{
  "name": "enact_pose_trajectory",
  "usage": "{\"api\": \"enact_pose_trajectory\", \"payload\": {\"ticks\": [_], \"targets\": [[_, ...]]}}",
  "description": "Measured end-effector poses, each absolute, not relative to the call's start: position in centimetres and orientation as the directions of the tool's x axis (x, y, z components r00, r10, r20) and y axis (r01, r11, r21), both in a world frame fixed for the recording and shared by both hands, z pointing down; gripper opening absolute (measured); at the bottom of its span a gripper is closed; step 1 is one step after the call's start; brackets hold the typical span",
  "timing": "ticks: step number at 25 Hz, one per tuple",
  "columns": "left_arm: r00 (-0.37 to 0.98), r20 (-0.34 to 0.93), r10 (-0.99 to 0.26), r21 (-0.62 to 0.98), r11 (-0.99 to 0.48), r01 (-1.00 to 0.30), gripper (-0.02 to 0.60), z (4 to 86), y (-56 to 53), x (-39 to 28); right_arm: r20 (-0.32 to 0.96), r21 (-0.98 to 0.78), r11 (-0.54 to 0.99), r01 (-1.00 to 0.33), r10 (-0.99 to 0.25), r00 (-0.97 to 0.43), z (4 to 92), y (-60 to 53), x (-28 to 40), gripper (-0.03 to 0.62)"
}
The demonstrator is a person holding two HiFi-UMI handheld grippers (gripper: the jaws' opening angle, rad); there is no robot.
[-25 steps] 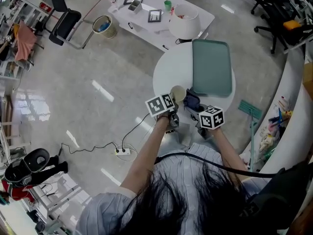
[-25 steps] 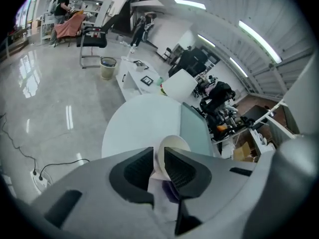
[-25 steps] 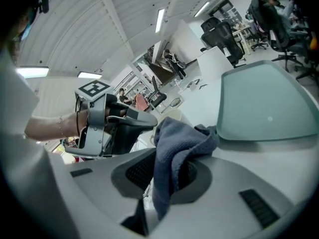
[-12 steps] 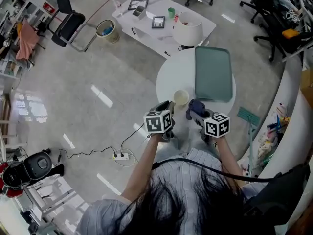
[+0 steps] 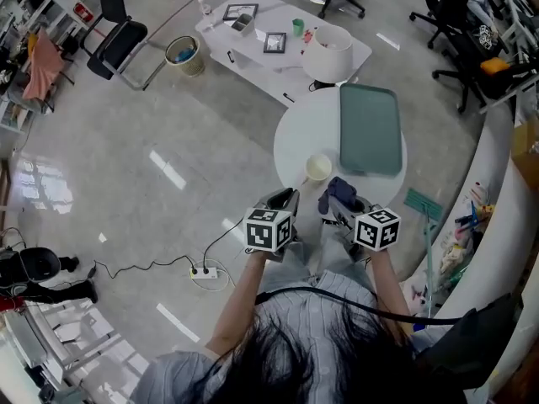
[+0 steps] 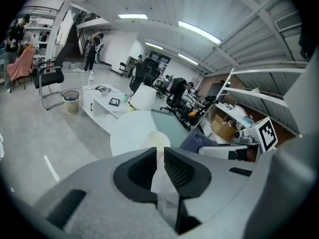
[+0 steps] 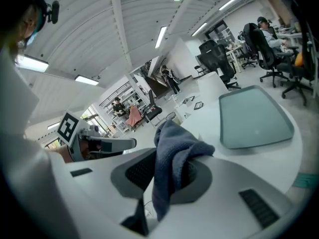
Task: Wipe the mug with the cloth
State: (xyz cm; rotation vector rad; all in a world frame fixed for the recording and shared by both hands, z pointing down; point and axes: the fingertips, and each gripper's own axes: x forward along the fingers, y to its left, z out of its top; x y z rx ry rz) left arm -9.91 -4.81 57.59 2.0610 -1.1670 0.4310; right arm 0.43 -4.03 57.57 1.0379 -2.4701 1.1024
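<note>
The dark-blue cloth (image 7: 174, 153) is soft, napped fabric. On the round white table (image 5: 296, 137), smooth-topped, stand a smooth cream mug (image 5: 318, 167) and a grey-green tray (image 5: 370, 129) of matt plastic.

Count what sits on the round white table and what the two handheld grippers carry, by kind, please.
Mug: 1
Tray: 1
Cloth, held in the right gripper: 1
Total: 3

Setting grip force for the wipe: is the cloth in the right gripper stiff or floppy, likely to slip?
Likely floppy: the cloth droops in folds over the right gripper. Probably light, being thin. Its fuzzy nap sits pinched between the jaws, so slip seems unlikely.
</note>
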Motion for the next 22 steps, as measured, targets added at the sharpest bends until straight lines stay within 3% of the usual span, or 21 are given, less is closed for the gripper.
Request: {"api": "enact_pose_trajectory", "payload": {"ticks": [13, 22], "targets": [[0.599, 0.577, -0.556, 0.397, -0.45, -0.8, 0.055, 58.1, 0.3, -7.8, 0.486, -0.547, 0.452, -0.705, -0.514, -0.707, 56.8, 0.0, 0.7, 0.08], [0.559, 0.549, -0.621, 0.373, -0.416, -0.829, 0.055, 55.9, 0.2, -7.6, 0.464, -0.541, 0.501, -0.675, -0.492, -0.737, 55.8, 0.3, 1.4, 0.08]]}}
